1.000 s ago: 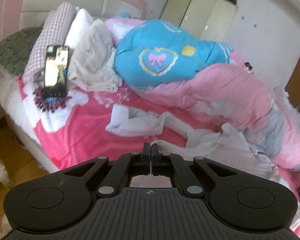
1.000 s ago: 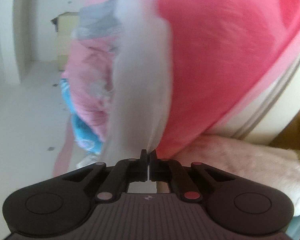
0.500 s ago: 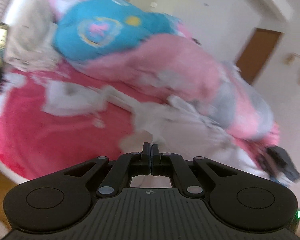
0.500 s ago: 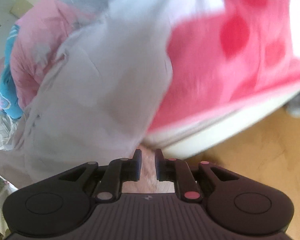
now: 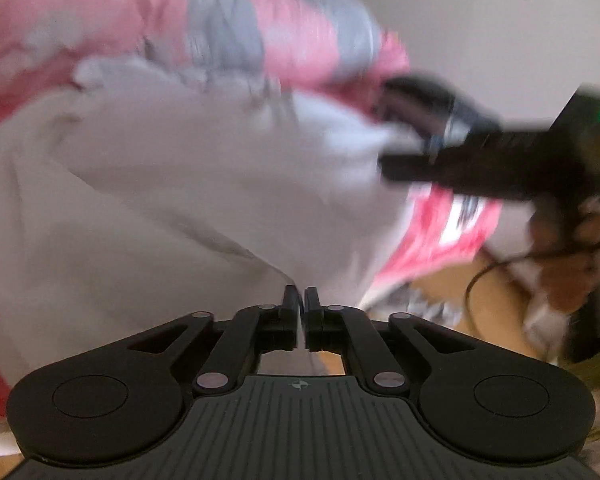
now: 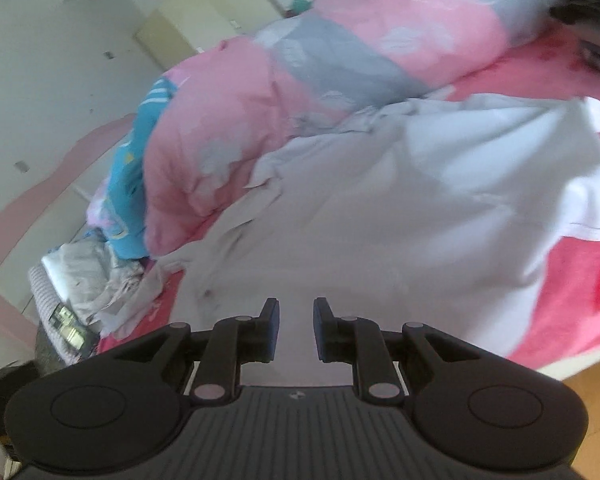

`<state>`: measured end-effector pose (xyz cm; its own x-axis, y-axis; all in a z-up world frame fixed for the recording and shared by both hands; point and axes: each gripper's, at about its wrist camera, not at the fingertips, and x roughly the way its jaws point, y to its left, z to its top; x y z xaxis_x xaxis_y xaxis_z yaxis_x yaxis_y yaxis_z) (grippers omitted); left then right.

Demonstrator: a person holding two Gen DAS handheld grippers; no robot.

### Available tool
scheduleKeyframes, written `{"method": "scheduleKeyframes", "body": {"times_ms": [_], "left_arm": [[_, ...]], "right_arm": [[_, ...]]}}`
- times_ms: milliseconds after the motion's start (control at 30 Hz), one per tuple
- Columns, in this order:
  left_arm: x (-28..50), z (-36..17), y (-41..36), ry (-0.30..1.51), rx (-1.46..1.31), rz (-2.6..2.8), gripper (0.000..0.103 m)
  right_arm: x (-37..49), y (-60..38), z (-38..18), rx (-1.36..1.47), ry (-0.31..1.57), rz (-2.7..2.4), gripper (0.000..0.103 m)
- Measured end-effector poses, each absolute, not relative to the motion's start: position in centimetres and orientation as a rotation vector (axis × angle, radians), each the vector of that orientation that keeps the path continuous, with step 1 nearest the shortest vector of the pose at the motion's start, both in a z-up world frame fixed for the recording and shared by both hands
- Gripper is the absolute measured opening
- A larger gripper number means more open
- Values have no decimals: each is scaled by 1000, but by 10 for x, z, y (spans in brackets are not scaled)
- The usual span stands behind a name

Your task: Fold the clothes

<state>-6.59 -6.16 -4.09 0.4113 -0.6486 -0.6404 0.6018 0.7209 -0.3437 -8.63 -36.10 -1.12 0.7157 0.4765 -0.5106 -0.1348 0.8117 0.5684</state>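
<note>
A white garment lies spread on the pink bed sheet; it also shows, blurred, in the left wrist view. My left gripper is shut on the garment's near edge. My right gripper is open and empty, just above the garment's near part. The right gripper also shows in the left wrist view at the garment's far right side.
A pink and grey quilt is heaped behind the garment, with a blue cushion beside it. Crumpled pale clothes lie at the left by the pillows. The bed's edge and wooden floor are at the lower right.
My right gripper has opened, let go of the white garment and swung up to face the bed. My left gripper, still shut on the garment, has swung right along the bed.
</note>
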Motion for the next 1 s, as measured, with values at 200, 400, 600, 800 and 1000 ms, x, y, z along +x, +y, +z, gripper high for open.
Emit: {"method": "scheduleKeyframes", "body": {"times_ms": [200,400,600,800,1000], "left_arm": [[-57,-47,-44,902,-189,-767,41],[-49,-34,8,845,-492,-797,80],[-40,-9,71,699,-603,-683,99],[31,-17,131,666,-695,-415,101],[127,-45,173,714,-701,-179,98]], "right_arm": [[-94,-359,-34,568,721,336,21],[-74,-341,-40,535,733,352,21],[-39,-295,-28,402,703,451,21],[-11,-265,-36,379,727,538,21],[6,-259,-56,423,781,546,21]]}}
